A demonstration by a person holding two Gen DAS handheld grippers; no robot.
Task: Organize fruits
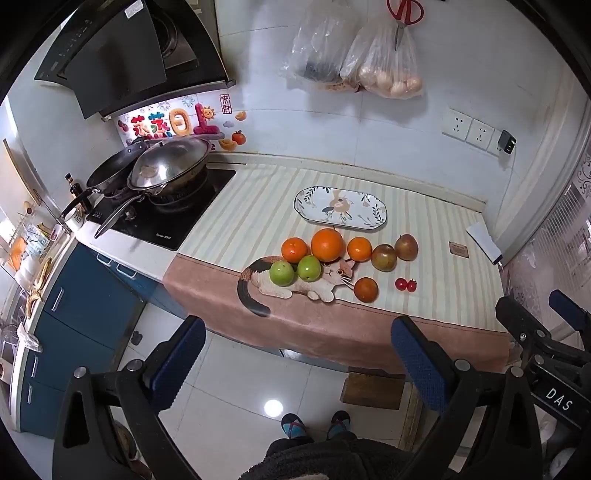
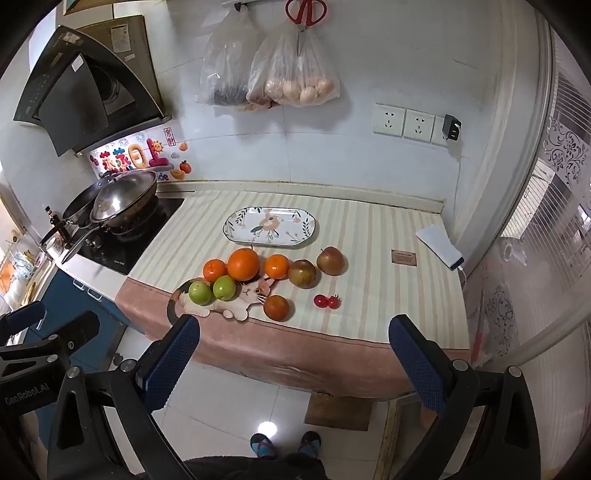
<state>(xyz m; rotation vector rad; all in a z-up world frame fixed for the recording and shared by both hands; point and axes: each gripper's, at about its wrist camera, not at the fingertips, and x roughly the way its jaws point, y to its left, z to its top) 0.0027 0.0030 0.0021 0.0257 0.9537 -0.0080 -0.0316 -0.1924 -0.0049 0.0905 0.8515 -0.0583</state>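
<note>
Fruit lies on a striped cloth on the counter: a large orange (image 1: 327,244) (image 2: 243,263), smaller oranges (image 1: 294,250) (image 2: 276,266), two green apples (image 1: 282,273) (image 2: 200,292), two brownish fruits (image 1: 384,257) (image 2: 302,273), a dark orange fruit (image 1: 366,289) (image 2: 276,307) and two cherry tomatoes (image 1: 405,284) (image 2: 327,301). An empty oval patterned plate (image 1: 373,218) (image 2: 236,225) sits behind them. My left gripper (image 1: 299,343) and right gripper (image 2: 293,343) are open and empty, held back off the counter's front edge above the floor.
A stove with a lidded wok (image 1: 170,170) (image 2: 122,199) stands left. Plastic bags (image 1: 391,62) (image 2: 291,74) and red scissors (image 2: 306,11) hang on the wall. A white power bank (image 1: 484,242) (image 2: 439,245) lies at the right. Wall sockets (image 2: 402,120) are at back.
</note>
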